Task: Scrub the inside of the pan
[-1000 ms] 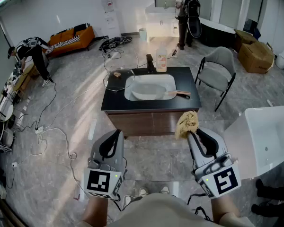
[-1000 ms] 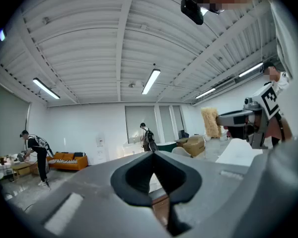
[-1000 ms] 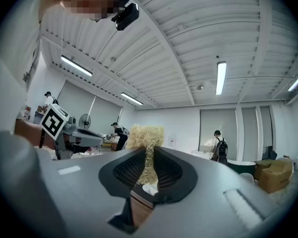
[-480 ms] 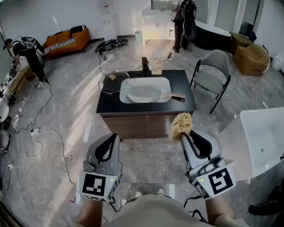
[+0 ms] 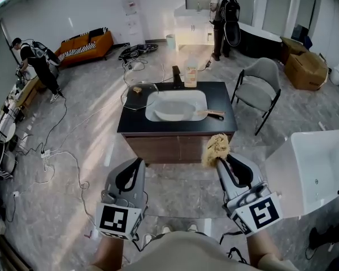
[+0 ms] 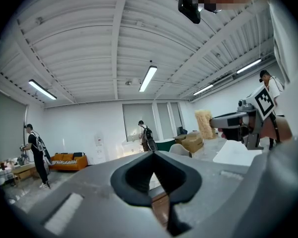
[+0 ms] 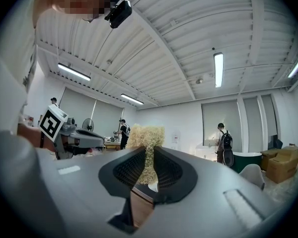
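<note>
Grey marble floor surrounds a black-topped wooden cabinet far ahead. A pale round pan with a wooden handle lies in its white sink. Near, the right gripper clamps a yellow fibrous scrubbing sponge. The left gripper is closed and empty.

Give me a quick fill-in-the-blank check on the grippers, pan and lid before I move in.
The tan fibrous scrubber is clamped in the ____ gripper's jaws.
The left gripper is ____ and empty.
The pale, wooden-handled pan sits in the white ____.
The round glass lid rests on the black ____.
Missing: right; shut; sink; counter.
</note>
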Action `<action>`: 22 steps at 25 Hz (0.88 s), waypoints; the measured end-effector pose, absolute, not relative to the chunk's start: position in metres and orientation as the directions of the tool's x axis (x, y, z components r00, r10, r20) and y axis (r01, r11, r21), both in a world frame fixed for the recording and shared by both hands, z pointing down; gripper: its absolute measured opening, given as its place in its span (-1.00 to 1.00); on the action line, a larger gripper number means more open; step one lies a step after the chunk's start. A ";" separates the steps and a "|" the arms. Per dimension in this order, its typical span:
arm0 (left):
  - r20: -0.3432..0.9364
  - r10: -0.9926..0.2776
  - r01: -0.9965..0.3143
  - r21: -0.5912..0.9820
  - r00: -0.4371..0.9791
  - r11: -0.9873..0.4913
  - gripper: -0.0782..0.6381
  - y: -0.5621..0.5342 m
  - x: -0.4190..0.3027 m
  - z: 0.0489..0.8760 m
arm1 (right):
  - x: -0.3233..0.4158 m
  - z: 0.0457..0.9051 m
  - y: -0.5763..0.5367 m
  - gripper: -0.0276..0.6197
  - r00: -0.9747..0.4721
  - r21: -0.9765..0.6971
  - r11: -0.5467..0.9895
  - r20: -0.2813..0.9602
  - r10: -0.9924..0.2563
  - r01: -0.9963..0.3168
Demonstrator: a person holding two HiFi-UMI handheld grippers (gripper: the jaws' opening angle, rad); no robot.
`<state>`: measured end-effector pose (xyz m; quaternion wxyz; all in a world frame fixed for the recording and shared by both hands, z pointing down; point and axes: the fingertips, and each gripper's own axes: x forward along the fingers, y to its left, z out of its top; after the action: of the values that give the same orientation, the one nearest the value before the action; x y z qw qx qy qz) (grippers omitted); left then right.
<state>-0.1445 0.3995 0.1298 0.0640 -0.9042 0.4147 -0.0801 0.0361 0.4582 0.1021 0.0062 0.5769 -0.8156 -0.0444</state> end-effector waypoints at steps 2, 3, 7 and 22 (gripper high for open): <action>0.098 -0.764 -0.742 -0.186 0.638 -0.644 -0.78 0.400 -0.138 0.130 | 0.042 0.104 0.457 -0.74 -0.346 0.075 0.342 -0.038 -0.938 -0.937; 0.102 -0.766 -0.744 -0.187 0.635 -0.641 -0.78 0.401 -0.135 0.131 | 0.045 0.105 0.457 -0.74 -0.352 0.072 0.348 -0.037 -0.935 -0.935; 0.106 -0.775 -0.751 -0.193 0.623 -0.631 -0.78 0.406 -0.123 0.135 | 0.057 0.114 0.459 -0.74 -0.373 0.068 0.370 -0.028 -0.928 -0.927; 0.112 -0.786 -0.758 -0.211 0.608 -0.617 -0.78 0.406 -0.093 0.152 | 0.082 0.133 0.449 -0.73 -0.407 0.065 0.405 -0.014 -0.913 -0.912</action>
<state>-0.0933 0.4056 0.1517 0.0714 -0.8939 0.4319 -0.0970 0.0824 0.4494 0.1331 0.0121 0.5445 -0.8381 -0.0310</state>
